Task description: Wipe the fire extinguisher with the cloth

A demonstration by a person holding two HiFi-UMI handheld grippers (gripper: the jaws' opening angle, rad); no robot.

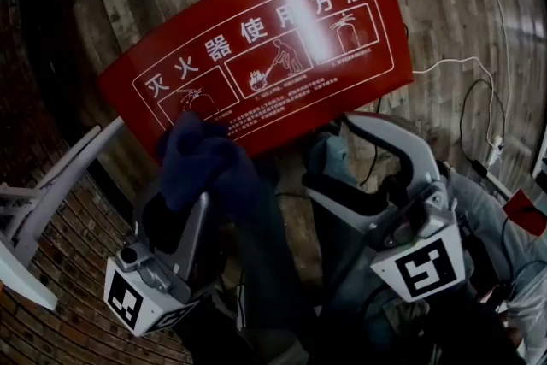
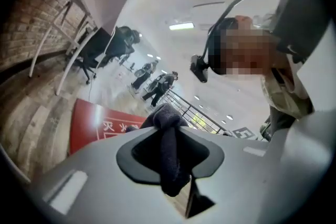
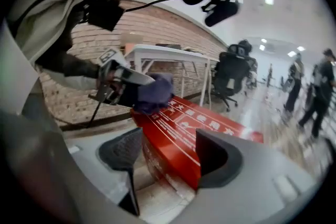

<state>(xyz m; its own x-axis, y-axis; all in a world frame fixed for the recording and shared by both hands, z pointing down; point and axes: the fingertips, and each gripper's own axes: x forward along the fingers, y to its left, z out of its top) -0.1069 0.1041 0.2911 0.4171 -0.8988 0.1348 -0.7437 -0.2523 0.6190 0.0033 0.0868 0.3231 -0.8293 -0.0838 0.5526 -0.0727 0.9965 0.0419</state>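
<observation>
A red fire-extinguisher box (image 1: 256,55) with white instruction print on its lid lies on the wooden floor. A dark blue cloth (image 1: 201,158) is bunched in my left gripper (image 1: 192,184), which is shut on it at the box's near edge. In the left gripper view the cloth (image 2: 169,149) hangs pinched between the pads of that gripper (image 2: 170,157). My right gripper (image 1: 329,162) hovers by the box's near side. In the right gripper view its jaws (image 3: 170,157) stand open with the box's corner (image 3: 184,134) between them, and the cloth (image 3: 152,92) rests over the lid. No extinguisher itself shows.
White table legs (image 1: 43,192) and a brick wall (image 1: 51,312) are at the left. Cables (image 1: 479,98) trail over the floor at the right. An office chair (image 3: 233,73) and people (image 3: 315,92) stand farther off.
</observation>
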